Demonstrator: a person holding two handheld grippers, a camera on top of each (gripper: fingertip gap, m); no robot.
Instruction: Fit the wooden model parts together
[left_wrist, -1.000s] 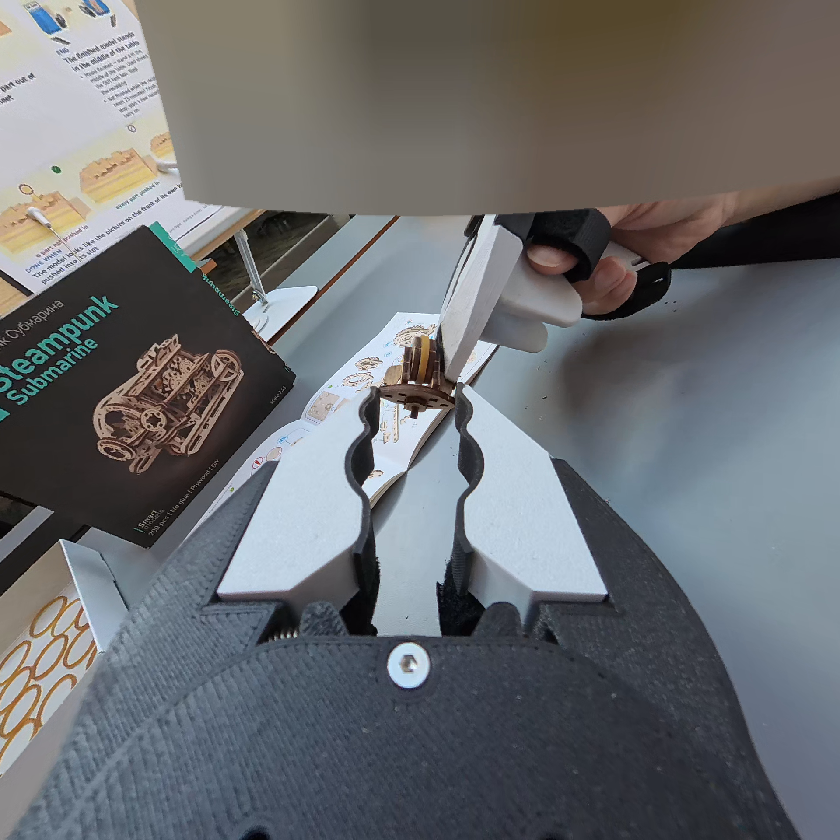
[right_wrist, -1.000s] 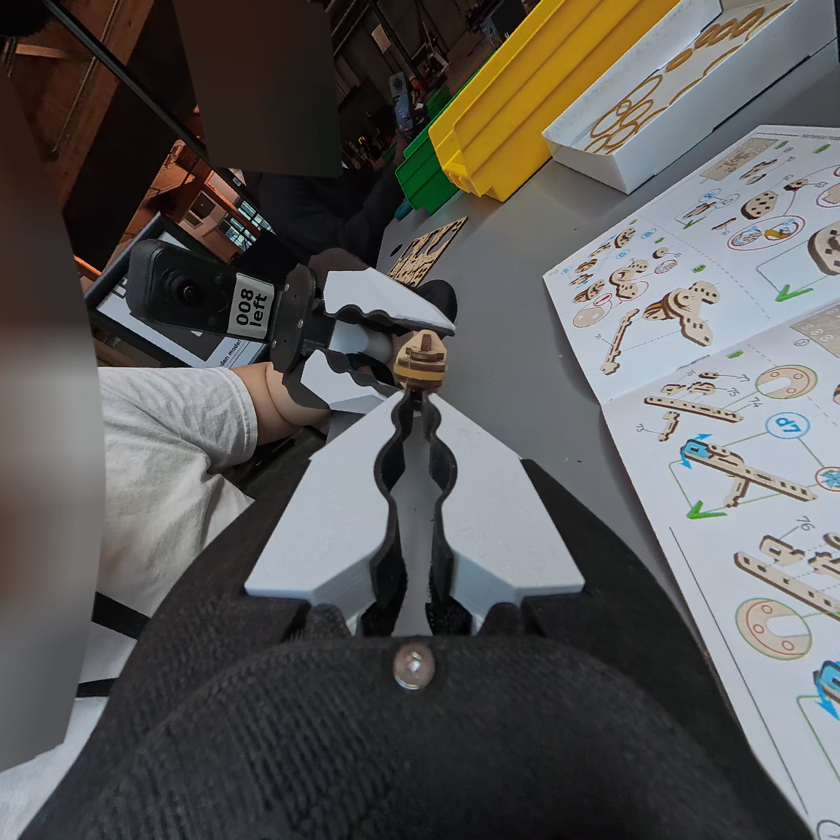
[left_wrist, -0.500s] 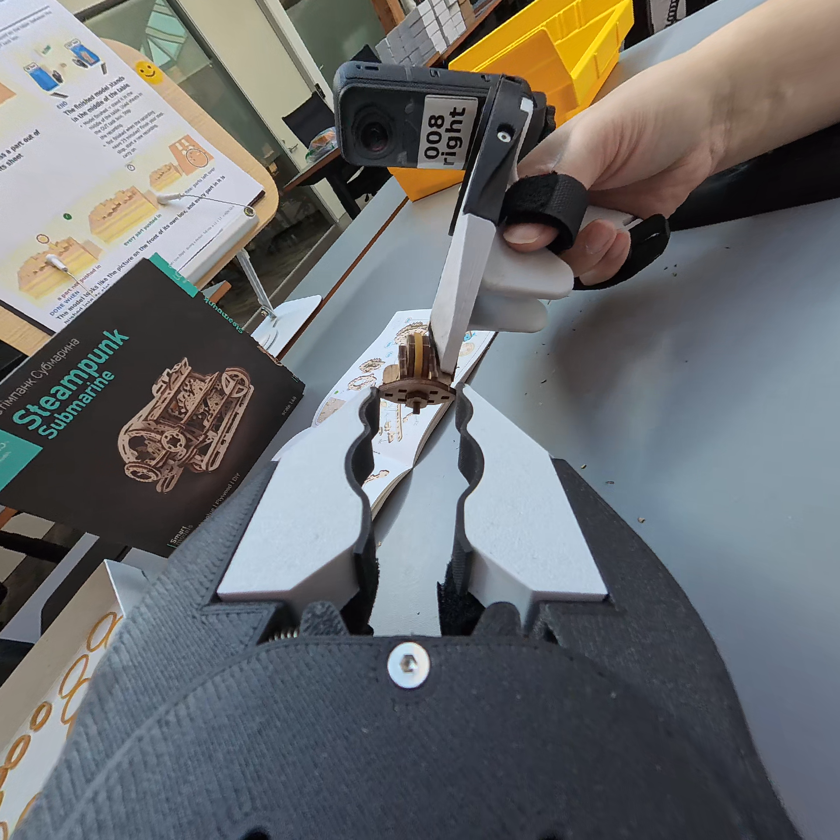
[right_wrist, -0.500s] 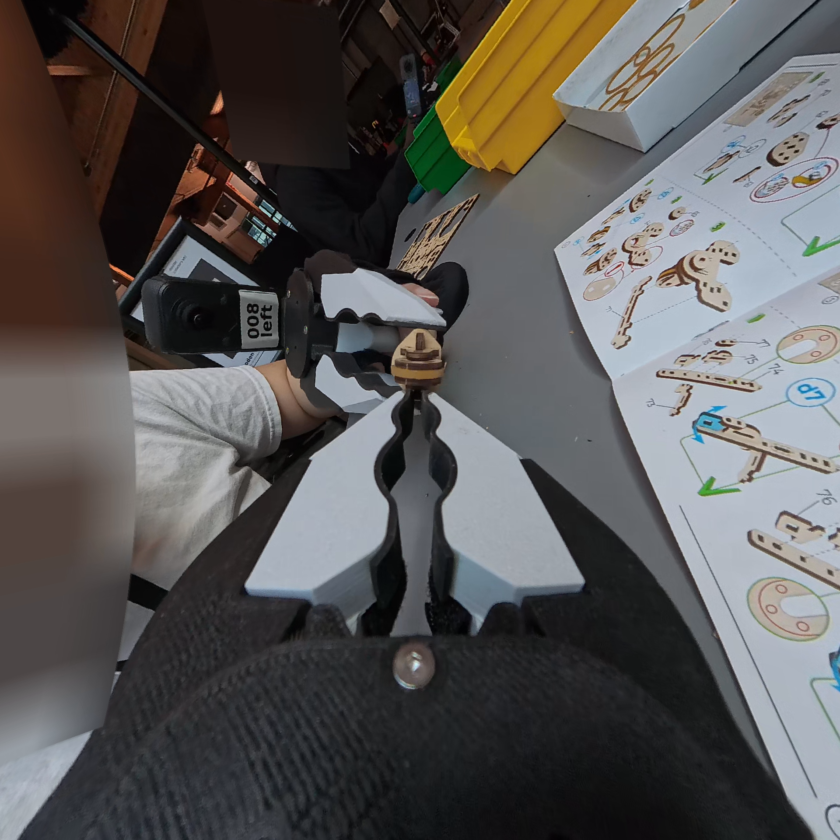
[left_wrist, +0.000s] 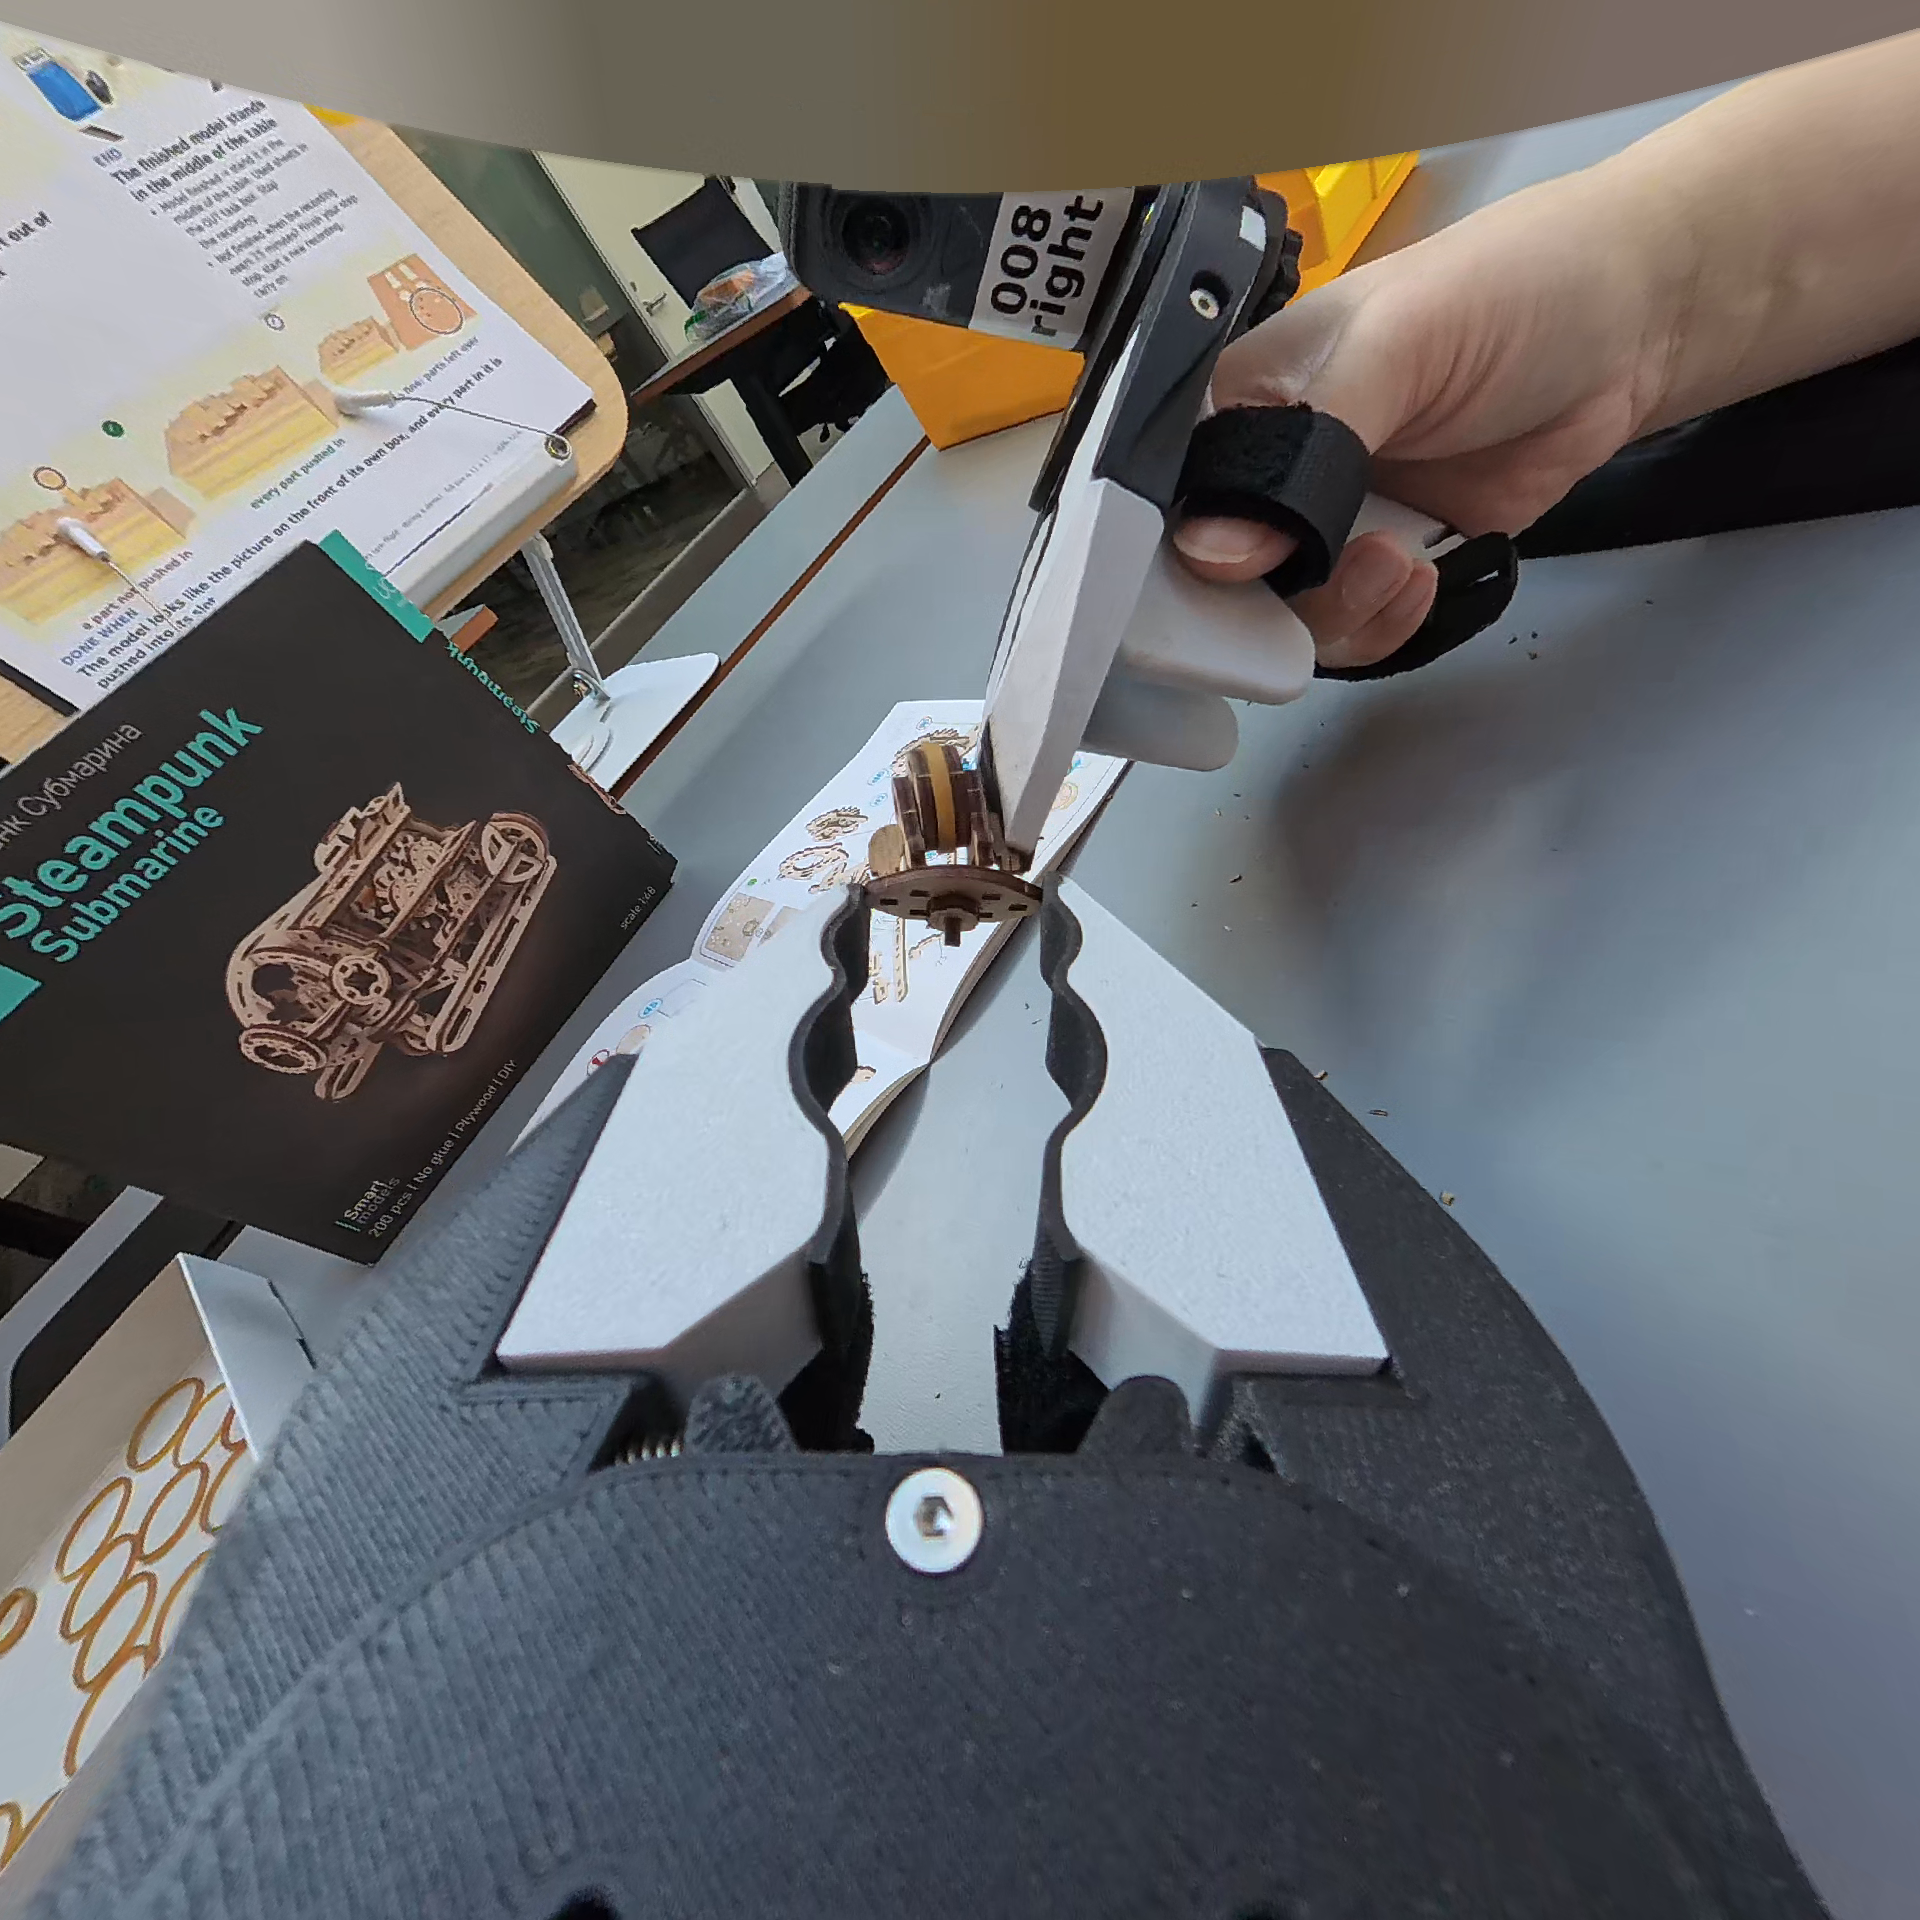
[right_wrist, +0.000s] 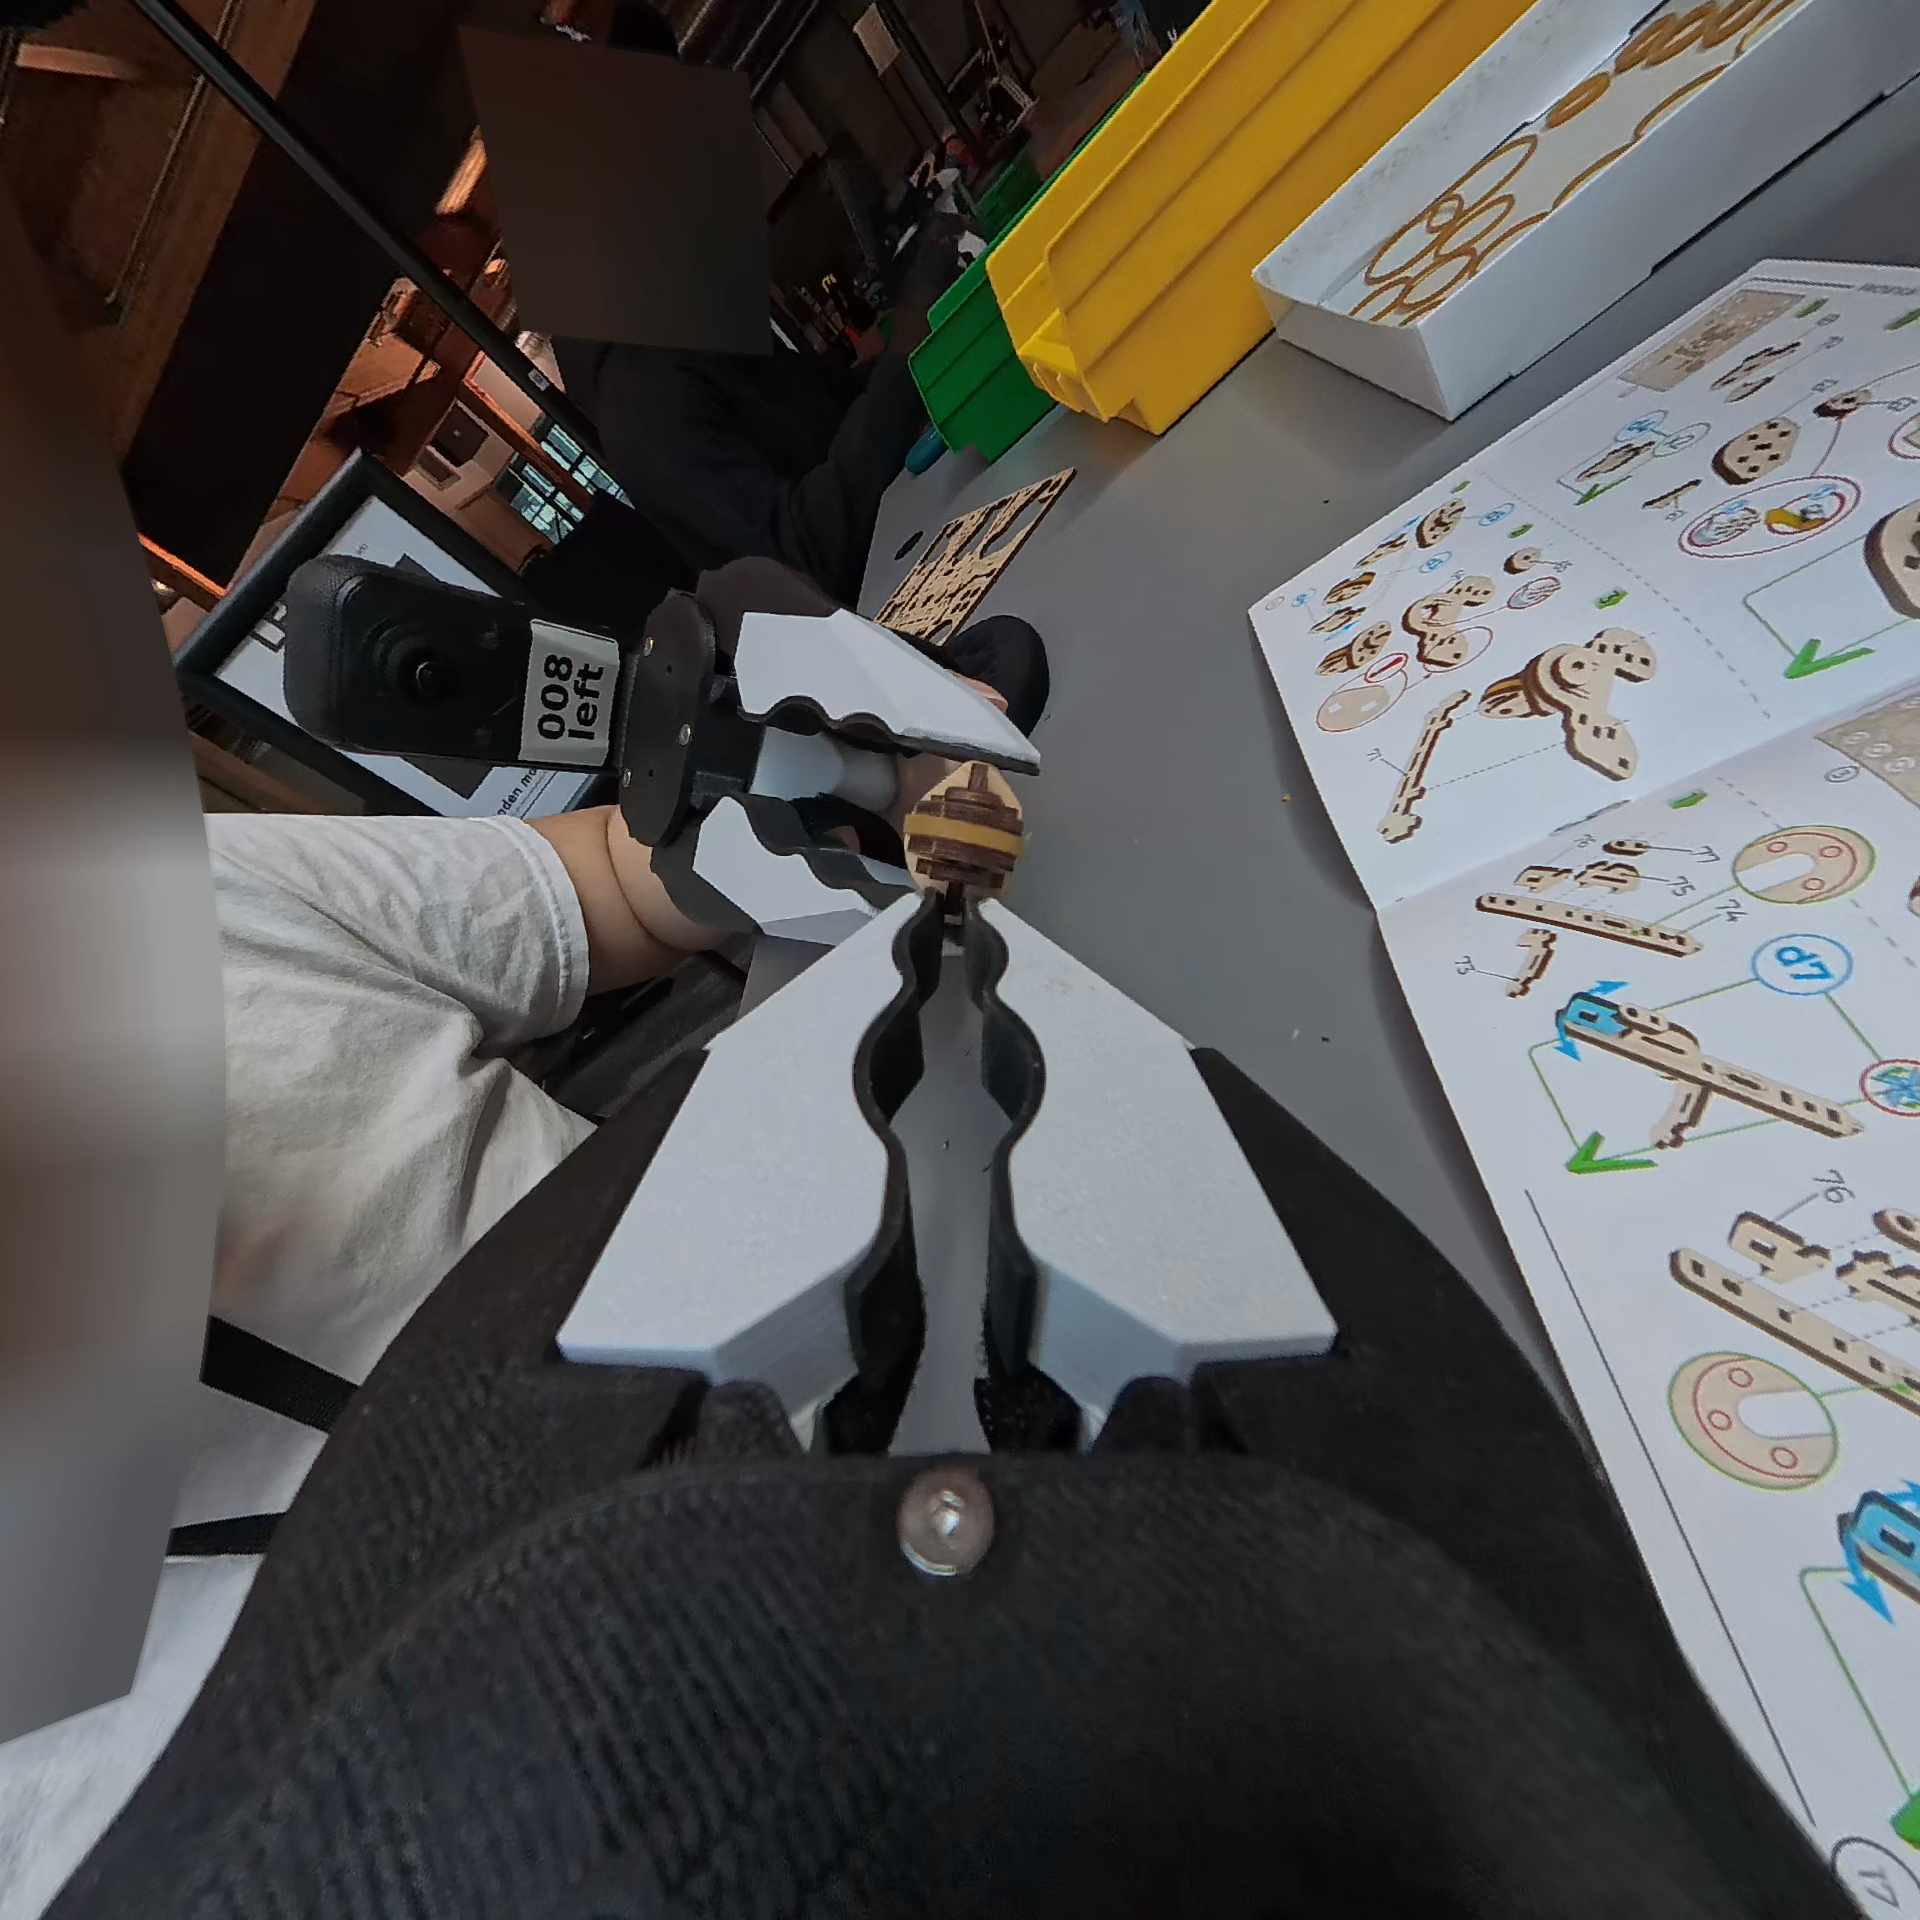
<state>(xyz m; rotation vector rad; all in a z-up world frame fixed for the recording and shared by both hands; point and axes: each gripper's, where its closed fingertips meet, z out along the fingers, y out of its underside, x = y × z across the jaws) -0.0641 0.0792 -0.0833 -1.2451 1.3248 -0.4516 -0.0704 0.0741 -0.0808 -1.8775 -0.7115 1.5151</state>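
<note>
Held in the air above the grey table (left_wrist: 1558, 935), the left gripper (left_wrist: 954, 902) clamps the wooden disc assembly (left_wrist: 951, 831) by its flat disc, apparently steadying it while the right gripper (right_wrist: 951, 906) pinches its axle.

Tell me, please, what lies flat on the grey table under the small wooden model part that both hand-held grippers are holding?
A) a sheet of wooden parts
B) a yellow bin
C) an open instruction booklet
C: the wooden model part hangs above the open instruction booklet.

Two tools (left_wrist: 951, 899) (right_wrist: 951, 904); one wooden assembly (left_wrist: 951, 831) (held); one booklet (right_wrist: 1662, 831).
</note>
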